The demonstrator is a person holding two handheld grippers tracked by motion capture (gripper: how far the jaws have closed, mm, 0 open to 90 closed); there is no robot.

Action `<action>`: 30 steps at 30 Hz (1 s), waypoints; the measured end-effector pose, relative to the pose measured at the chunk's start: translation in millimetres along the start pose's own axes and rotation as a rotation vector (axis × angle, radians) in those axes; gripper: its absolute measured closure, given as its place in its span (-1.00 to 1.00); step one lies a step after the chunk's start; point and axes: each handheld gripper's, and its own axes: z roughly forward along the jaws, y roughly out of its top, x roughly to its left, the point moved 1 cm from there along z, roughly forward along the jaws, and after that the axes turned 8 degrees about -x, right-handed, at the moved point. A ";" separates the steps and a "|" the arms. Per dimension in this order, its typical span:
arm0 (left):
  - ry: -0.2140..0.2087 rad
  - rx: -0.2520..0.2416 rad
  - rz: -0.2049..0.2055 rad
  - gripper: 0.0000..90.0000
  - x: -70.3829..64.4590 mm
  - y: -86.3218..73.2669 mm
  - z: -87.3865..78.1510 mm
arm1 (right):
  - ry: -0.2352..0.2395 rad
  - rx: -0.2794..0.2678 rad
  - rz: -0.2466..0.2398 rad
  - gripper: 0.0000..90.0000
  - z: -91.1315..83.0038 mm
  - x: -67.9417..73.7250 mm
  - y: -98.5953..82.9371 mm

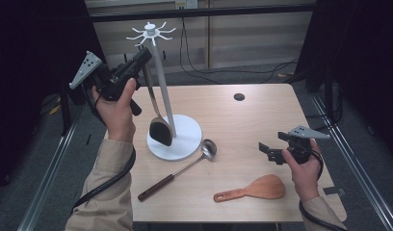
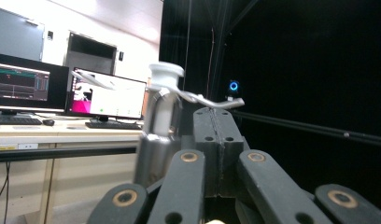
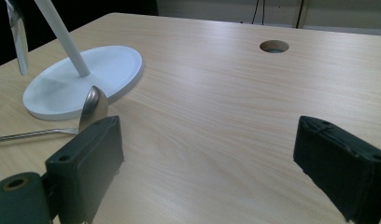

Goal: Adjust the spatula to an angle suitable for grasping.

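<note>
A lab: black curtains (image 1: 363, 57) and a metal frame (image 1: 199, 12) ring the table (image 1: 242, 125); monitors (image 2: 62, 91) at left of the left gripper view

No word, label, brand or number can be read anywhere — the two monitors (image 2: 67, 91) in the left gripper view show only blurred graphs and colour patches, too small and soft to make out.
</note>
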 end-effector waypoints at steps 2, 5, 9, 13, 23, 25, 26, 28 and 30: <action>-0.011 0.008 -0.003 1.00 -2.3 -5.9 -3.0 | 0.002 0.000 -0.002 -0.83 0.3 0.2 0.1; -0.021 0.012 -0.012 0.99 -3.6 -11.5 -5.5 | 0.001 -0.001 -0.004 -0.83 0.6 0.4 0.2; -0.021 0.032 -0.015 0.95 -5.9 -23.6 -10.2 | 0.005 -0.002 -0.002 -0.83 0.3 0.8 0.7; -0.034 0.043 -0.017 0.89 -8.0 -31.8 -13.2 | 0.002 0.000 -0.008 -0.83 0.2 0.2 0.4; -0.060 0.099 -0.038 0.65 -13.5 -62.7 -25.8 | 0.008 0.000 -0.002 -0.83 -0.3 0.8 1.2; -0.067 0.113 -0.036 0.63 -14.0 -68.3 -29.0 | 0.008 0.002 -0.006 -0.83 0.0 1.0 1.0; -0.066 0.120 -0.038 0.61 -14.3 -71.2 -30.9 | 0.006 0.003 -0.008 -0.83 0.1 0.7 0.7; -0.065 0.131 -0.038 0.61 -15.0 -76.5 -33.5 | 0.006 0.003 -0.006 -0.83 0.1 0.7 0.5; -0.072 0.140 -0.050 0.60 -16.3 -83.1 -36.7 | 0.008 0.004 -0.001 -0.83 0.3 1.3 0.5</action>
